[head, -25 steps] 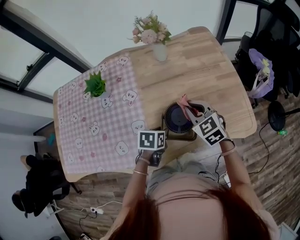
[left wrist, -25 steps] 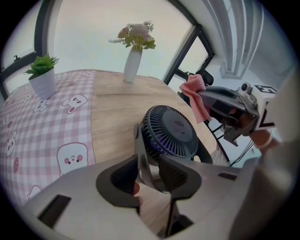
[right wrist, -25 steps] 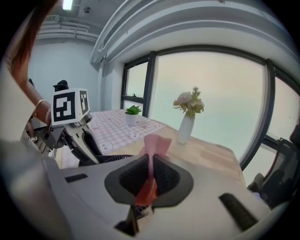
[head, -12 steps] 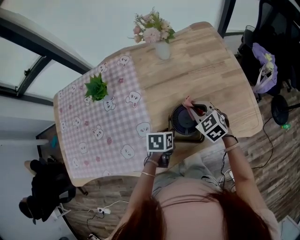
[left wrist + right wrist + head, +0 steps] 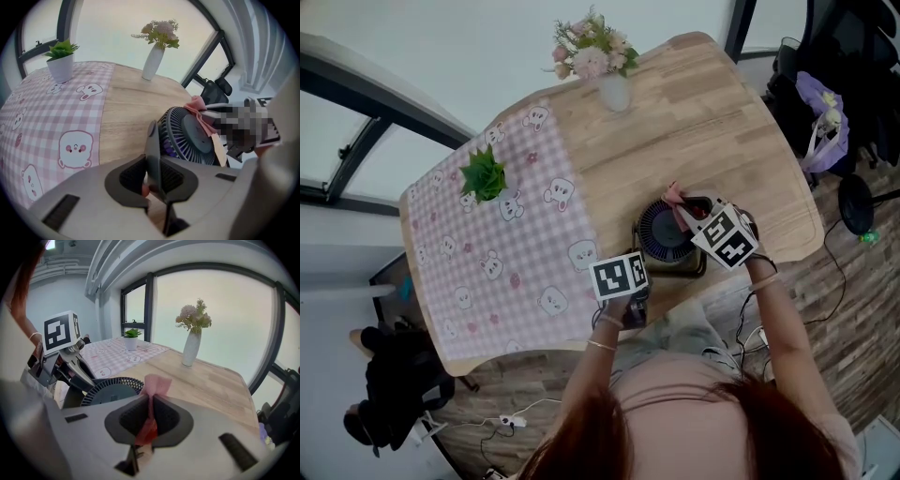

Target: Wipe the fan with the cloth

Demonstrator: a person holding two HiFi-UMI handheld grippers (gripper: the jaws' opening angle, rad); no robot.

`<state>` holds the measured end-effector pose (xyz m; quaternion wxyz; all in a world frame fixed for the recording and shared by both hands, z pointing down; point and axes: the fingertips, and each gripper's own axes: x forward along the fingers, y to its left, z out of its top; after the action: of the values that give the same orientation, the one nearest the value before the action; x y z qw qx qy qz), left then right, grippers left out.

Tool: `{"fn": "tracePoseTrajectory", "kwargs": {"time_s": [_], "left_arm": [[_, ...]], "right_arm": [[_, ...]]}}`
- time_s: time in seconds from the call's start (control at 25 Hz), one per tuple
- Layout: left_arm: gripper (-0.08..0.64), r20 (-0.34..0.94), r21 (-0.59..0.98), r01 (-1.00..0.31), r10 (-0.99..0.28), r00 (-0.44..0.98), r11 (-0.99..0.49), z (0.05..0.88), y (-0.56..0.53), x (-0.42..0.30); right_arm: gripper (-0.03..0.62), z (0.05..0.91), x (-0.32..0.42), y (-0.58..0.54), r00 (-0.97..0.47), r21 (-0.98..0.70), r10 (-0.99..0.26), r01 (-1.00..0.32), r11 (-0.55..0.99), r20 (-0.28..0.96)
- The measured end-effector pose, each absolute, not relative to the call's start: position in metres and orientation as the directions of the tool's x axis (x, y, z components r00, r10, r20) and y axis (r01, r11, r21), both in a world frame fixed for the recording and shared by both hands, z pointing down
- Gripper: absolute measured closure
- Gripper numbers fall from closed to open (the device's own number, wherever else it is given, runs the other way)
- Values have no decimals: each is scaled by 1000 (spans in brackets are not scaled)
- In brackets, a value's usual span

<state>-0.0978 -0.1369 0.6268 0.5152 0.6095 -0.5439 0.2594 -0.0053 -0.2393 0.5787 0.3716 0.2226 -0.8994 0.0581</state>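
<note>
**Both grippers at the fan, cloth on its rim**

Nearest me, the left gripper has its fingers shut on a flat dark upright piece. I take this for the fan's stand, at its near-left corner. The right gripper has its fingers clamped on the pink cloth, which bunches out past the tips. The cloth touches the far-right rim of the fan, which stands near the close edge of the wooden surface.

Further left lies the checked tablecloth with bear prints. On it a small white pot holds a green plant. At the far edge a white vase holds pink and pale flowers.

Against half a second ago, both grips and the cloth's place on the rim match. Only the head camera's framing has drifted a little.

The head view hides both sets of fingers under the marker cubes. The gripper views show them plainly.
</note>
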Motion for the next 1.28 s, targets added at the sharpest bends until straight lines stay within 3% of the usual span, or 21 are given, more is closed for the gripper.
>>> {"fn": "tracePoseTrajectory", "kwargs": {"time_s": [1.28], "left_arm": [[483,859,432,-879,-389,334,200,628,-135,-97]], "right_arm": [[569,578,24,-198,-520,97,-467,-588,803,715]]}}
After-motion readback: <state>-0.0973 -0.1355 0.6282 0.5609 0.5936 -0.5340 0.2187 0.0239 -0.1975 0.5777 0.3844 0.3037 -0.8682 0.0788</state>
